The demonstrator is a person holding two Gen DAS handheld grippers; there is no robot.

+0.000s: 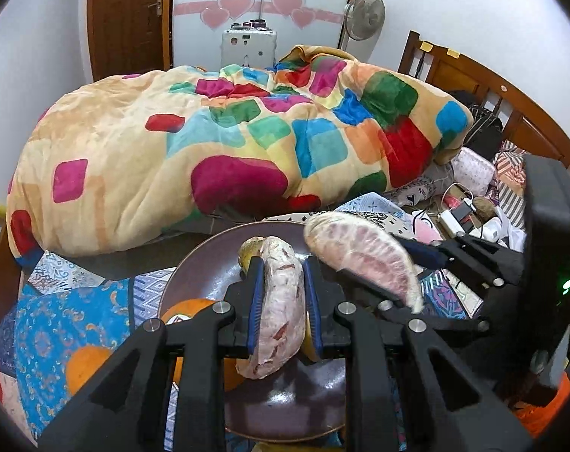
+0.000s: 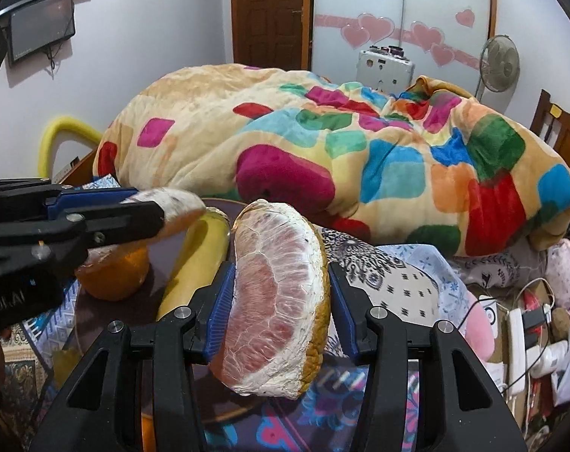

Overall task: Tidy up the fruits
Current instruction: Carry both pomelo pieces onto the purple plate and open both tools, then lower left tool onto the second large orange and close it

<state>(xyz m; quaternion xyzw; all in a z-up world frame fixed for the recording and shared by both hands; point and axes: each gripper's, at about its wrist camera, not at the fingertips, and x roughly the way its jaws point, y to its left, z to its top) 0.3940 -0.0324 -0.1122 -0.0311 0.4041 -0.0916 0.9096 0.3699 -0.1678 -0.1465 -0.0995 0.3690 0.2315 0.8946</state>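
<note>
two pomelo wedges in all, one per gripper. left gripper (image 1: 283, 299) clamped tight on the thinner pomelo wedge (image 1: 279, 301), blue pads (image 1: 256, 301) pressed flat to both sides, wedge held on edge above the plate. right gripper (image 2: 281, 293) closed on the thicker pomelo wedge (image 2: 281, 297), pink flesh facing left, yellow rind toward the right pad, wedge hanging above the patterned cloth just right of the plate; seen from the left wrist, the same thicker wedge (image 1: 364, 260) just beside the thinner one, apart from it.

one dark round plate (image 1: 209, 275) on the bed. on it: one banana (image 2: 198, 260), lying lengthwise, and one orange (image 2: 113, 275) at the left side by the rim. from the left wrist, an orange (image 1: 188, 310) at the plate's left rim and a second orange (image 1: 87, 367) off the plate on the blue patterned cloth (image 1: 40, 335). more orange-coloured shapes low under the fingers, too hidden to count.

bare plate surface in the middle and near part, below the thinner wedge. one heaped multicoloured blanket (image 1: 224, 143) close behind the plate's far rim. right of the plate, flat patterned cloth, then a clutter of chargers and cables (image 2: 526, 324) near the wooden headboard (image 1: 473, 71). one standing fan (image 1: 364, 15) and one white box (image 1: 249, 47) by the far wall.
</note>
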